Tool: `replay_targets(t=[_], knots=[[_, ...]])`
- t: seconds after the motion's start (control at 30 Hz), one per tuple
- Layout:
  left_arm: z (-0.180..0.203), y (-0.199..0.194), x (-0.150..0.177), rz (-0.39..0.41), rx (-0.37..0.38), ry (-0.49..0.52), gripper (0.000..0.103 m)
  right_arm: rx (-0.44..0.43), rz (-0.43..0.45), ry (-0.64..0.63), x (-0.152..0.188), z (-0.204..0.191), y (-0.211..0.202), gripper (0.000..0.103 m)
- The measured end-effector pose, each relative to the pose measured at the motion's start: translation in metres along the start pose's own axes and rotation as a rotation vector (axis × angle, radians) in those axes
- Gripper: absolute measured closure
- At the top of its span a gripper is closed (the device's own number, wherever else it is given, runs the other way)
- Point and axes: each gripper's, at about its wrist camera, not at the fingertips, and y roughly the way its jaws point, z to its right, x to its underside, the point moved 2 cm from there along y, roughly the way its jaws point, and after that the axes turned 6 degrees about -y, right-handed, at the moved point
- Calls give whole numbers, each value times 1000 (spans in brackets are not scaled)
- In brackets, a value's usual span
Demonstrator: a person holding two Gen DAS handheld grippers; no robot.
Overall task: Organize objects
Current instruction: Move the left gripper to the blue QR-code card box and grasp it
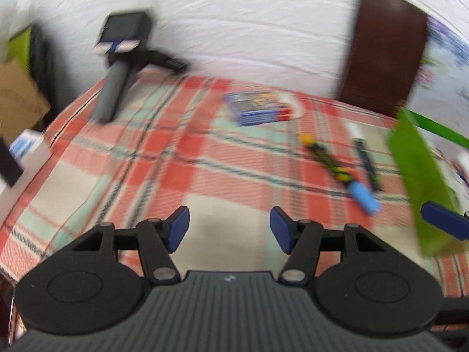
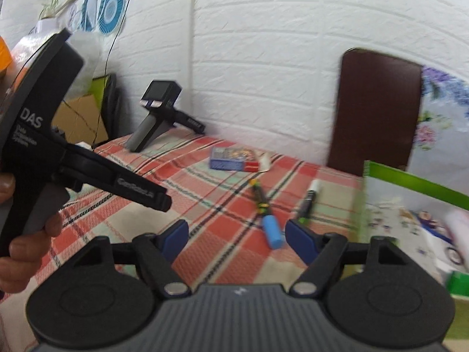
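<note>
surface: table under red-and-green plaid cloth (image 1: 181, 158)
on it: blue card box (image 1: 258, 108), blue-capped marker (image 1: 337, 167), black marker (image 1: 366, 158), green box (image 1: 419, 182), black tripod (image 1: 123, 67)

Two pens (image 2: 265, 214) (image 2: 307, 202), one card box (image 2: 231, 160), one green box (image 2: 410, 205), one chair (image 2: 378, 111)

Right hand-held gripper (image 2: 236, 242) gapes empty above the plaid tablecloth (image 2: 222, 223); blue-capped marker (image 2: 265, 208) seemingly just beyond.

red-and-green plaid tablecloth (image 1: 187, 158), blue-capped marker (image 2: 271, 230), green box (image 1: 422, 176), blue fingers (image 1: 178, 228)
</note>
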Motion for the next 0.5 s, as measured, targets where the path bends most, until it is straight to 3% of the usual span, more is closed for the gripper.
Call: replay_targets(t=[0.2, 0.37, 0.5], knots=[[-50, 27, -36, -12, 8, -113, 40, -23, -18, 53, -51, 11, 83, 27], [-50, 66, -92, -41, 150, -169, 40, -20, -65, 207, -92, 51, 157, 29], [-23, 102, -112, -66, 227, -186, 40, -11, -130, 379, -99, 87, 209, 55]])
